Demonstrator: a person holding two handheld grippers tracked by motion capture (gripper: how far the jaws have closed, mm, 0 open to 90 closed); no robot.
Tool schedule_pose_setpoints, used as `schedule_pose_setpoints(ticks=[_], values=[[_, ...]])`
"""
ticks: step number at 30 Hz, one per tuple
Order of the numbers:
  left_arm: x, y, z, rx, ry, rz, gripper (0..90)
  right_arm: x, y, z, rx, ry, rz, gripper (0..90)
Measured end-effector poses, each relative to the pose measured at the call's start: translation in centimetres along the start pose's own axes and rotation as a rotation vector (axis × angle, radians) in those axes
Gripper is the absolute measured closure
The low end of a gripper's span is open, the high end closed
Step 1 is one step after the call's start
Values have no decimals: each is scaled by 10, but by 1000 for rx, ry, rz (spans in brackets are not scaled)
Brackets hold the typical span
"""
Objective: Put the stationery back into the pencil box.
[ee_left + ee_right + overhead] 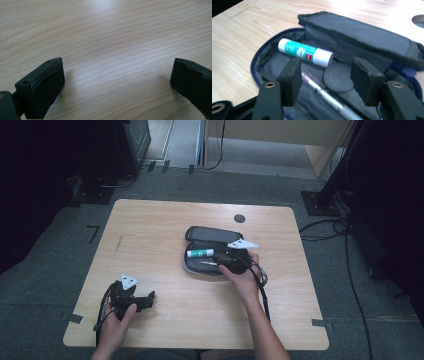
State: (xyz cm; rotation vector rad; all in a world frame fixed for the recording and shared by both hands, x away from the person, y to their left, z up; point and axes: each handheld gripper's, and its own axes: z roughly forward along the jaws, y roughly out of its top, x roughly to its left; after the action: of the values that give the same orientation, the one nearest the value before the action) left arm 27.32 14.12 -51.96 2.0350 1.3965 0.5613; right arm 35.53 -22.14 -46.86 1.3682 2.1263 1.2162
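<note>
Right gripper view: gripper (325, 76) parted over open case (372, 37), above pen (329, 98).
We judge picking is in hand; next, we lower onto pen. Left gripper (117, 80) idles, parted, empty.

Black tools (325, 80); grey three-cornered plates (129, 280)
</note>
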Motion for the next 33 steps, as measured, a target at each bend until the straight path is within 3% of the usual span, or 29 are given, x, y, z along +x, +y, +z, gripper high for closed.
schedule_pose_setpoints(ticks=[7,10,13,16,18,33], values=[[0,0,0,0,0,-2,0,3,-13,-23,11,-53,-26,258],[0,0,0,1,1,-2,0,2,-17,-31,18,-82,-13,135],[0,0,0,0,1,-1,0,0,-23,-39,28,-114,-11,85],[0,0,0,1,1,-1,0,-2,-30,-45,55,-99,8,0],[0,0,0,1,1,-1,0,-3,-35,-49,57,-90,7,0],[0,0,0,1,1,0,0,-24,-78,-84,80,-142,36,0]])
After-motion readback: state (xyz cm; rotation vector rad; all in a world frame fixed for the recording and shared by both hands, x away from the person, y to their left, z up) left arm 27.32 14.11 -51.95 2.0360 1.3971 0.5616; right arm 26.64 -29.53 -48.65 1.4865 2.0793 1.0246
